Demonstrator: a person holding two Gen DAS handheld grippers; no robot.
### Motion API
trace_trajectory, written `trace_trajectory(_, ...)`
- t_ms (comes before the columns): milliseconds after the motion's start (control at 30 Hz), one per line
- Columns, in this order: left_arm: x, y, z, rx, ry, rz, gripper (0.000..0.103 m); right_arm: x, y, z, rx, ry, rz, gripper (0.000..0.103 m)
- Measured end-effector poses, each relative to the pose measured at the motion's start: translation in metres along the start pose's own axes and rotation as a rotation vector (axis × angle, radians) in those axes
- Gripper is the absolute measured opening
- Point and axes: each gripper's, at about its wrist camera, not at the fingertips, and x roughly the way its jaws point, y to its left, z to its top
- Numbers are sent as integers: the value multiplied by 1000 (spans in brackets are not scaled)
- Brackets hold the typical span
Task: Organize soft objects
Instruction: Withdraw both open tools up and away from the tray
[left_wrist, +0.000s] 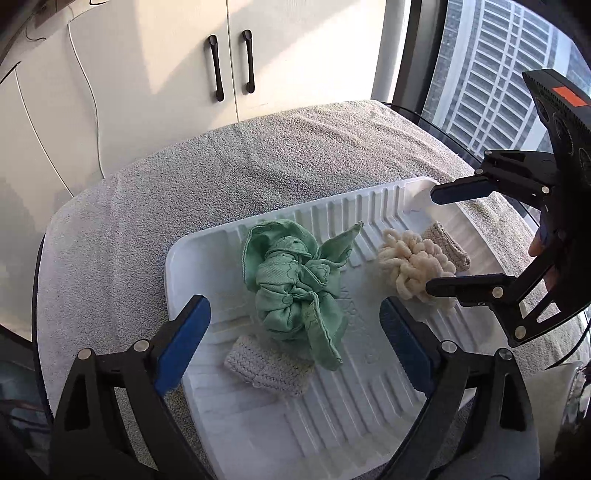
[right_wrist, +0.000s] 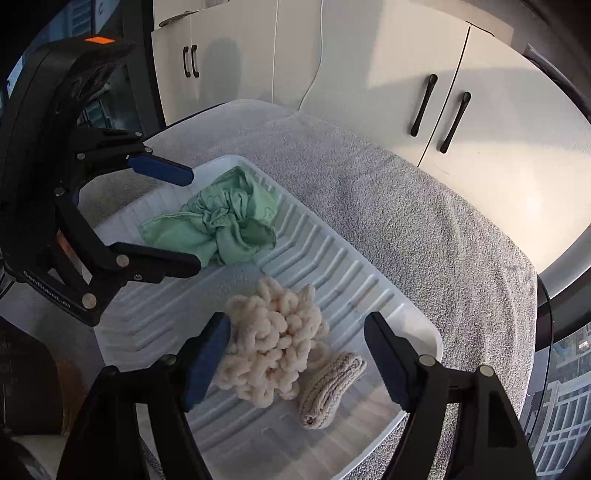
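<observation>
- Left gripper (left_wrist: 295, 328) hangs with its blue-padded fingers (left_wrist: 183, 343) spread wide, nothing pinched; the crumpled mint-green cloth (left_wrist: 295, 291) lies loose between and just beyond them.
- Right gripper (right_wrist: 295, 358) is wide as well, pads clear of the cream chunky-yarn bundle (right_wrist: 273, 350) lying between its fingers, which looks set down and free.
- Both pieces rest inside the white ribbed plastic tray (left_wrist: 369, 424): green cloth on the left half, yarn bundle on the right.
- Two small folded beige knitted pieces are in there too: one (left_wrist: 266, 363) near the left gripper, touching the green cloth; the other (right_wrist: 328, 387) just right of the yarn bundle.
- The tray sits on a grey terry towel (left_wrist: 184, 192) over the table, and no soft item shows on the towel outside it.
- My read: gathering looks nearly done; what may remain is tidying, since the green cloth is bunched rather than folded.
</observation>
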Motion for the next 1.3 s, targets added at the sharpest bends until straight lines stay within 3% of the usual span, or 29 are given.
trace_trajectory(67, -4, 0, -2, 1, 0, 20, 95, -6, -3, 1, 8, -6, -11, 81)
trace_trajectory(167, -14, 2, -2, -6, -23, 31, 103, -17, -5, 1, 22, -22, -21, 84)
trace_trajectory(300, -32, 9, 0, -37, -74, 57, 103, -36, -7, 0, 53, -59, -24, 103)
trace_trajectory(467, -56, 19, -3, -90, -144, 97, 103, -61, -19, -5, 100, -116, -71, 103)
trace_trajectory(800, -98, 27, -25, -161, -205, 136, 103, -115, -41, -20, 203, -205, -114, 103)
trace_trajectory(1100, -155, 14, -76, -204, -271, 153, 103, -179, -31, -48, 260, -285, -130, 103)
trace_trajectory(1300, -193, -20, -125, -204, -315, 158, 103, -208, -11, -83, 293, -310, -117, 103)
